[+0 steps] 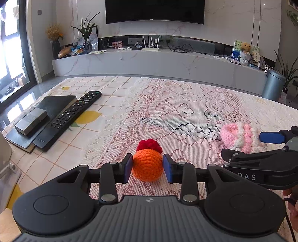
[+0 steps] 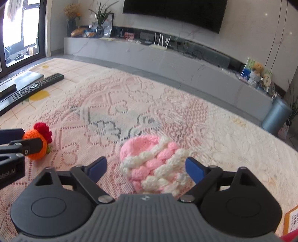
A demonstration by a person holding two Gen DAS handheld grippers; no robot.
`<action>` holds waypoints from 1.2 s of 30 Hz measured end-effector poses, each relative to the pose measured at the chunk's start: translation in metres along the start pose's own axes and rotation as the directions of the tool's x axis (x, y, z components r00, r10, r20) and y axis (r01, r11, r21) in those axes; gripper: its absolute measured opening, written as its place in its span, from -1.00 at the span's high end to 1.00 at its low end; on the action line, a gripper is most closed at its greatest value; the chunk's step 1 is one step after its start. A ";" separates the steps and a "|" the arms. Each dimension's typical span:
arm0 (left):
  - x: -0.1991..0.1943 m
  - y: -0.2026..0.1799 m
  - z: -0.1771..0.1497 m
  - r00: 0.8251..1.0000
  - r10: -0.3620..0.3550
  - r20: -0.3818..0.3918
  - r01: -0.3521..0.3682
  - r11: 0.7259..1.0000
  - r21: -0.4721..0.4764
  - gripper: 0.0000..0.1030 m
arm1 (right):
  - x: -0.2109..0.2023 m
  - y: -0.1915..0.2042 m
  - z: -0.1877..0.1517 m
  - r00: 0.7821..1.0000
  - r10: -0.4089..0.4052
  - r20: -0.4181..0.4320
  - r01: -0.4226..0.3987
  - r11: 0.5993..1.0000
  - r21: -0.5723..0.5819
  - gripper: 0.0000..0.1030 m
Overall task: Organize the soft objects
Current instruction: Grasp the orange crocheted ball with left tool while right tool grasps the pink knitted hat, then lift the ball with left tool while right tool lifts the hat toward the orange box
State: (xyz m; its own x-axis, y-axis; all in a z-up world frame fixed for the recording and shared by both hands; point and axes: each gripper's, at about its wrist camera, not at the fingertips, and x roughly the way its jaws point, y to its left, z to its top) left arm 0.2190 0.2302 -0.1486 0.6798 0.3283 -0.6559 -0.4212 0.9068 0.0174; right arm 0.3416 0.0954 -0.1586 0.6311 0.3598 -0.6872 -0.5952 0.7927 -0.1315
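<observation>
Left gripper [image 1: 148, 165] pads closed against crochet ball [image 1: 147, 164]; right gripper [image 2: 146, 168] spread wide, low.

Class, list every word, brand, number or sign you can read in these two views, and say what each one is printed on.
"SONY": on the near end of the black remote control.
"DAS": on the body of the right tool.
"obot.AI", cut off at the frame edge: on the body of the left tool.
Remote buttons, the TV logo and the orange-edged label: too small or blurred.

Bright daylight from tall glass window [image 1: 11, 46] at left, blown out; fisheye bends edges; right view softly blurred.
</observation>
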 end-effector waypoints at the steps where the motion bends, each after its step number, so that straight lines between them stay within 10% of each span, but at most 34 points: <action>1: 0.002 0.001 0.000 1.000 0.000 -0.012 0.000 1.000 -0.004 0.17 | 0.001 0.002 -0.002 1.000 -0.008 0.005 0.008 1.000 -0.013 -0.55; 18: -0.010 0.006 0.003 0.998 -0.054 0.042 0.056 0.998 -0.036 0.17 | -0.022 -0.003 0.008 0.999 -0.015 0.039 0.016 1.000 -0.006 0.73; 36: -0.114 -0.023 -0.006 0.955 -0.240 0.174 0.239 0.971 0.027 0.17 | -0.190 -0.012 -0.045 0.983 0.091 0.159 -0.115 0.983 0.144 0.73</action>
State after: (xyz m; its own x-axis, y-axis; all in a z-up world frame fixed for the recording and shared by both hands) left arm 0.1480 0.1706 -0.0788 0.8546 0.1422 -0.4995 -0.2305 0.9657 -0.1194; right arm 0.2062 -0.0043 -0.0591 0.6451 0.5043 -0.5740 -0.5857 0.8088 0.0524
